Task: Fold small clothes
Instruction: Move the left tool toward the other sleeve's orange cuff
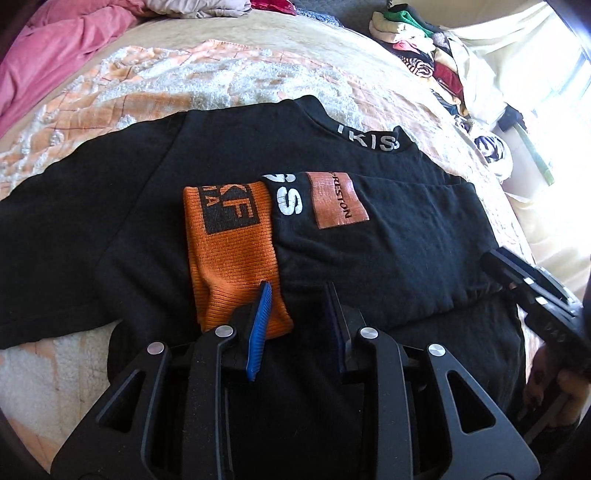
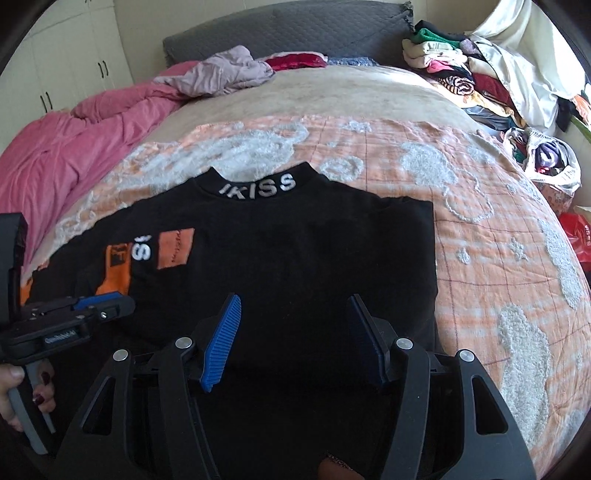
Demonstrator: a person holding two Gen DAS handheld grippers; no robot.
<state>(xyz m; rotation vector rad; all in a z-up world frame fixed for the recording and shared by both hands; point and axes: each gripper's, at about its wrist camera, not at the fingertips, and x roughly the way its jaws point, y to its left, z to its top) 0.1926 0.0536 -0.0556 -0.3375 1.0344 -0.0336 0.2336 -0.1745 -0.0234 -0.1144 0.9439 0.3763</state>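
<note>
A black top [image 1: 155, 206] with white collar lettering lies flat on the bed, collar far from me; it also shows in the right wrist view [image 2: 303, 251]. One sleeve with an orange cuff [image 1: 229, 258] is folded across its middle. My left gripper [image 1: 297, 291] is open and empty, hovering over the sleeve near the hem. My right gripper [image 2: 293, 299] is open and empty over the top's right half. The left gripper shows in the right wrist view [image 2: 99, 299] and the right gripper in the left wrist view [image 1: 532, 288].
The orange and white patterned bedspread [image 2: 480, 236] lies under the top. A pink duvet [image 2: 74, 147] is heaped at the far left. A pile of mixed clothes [image 2: 465, 74] sits at the far right by the window. A grey headboard [image 2: 295, 33] stands behind.
</note>
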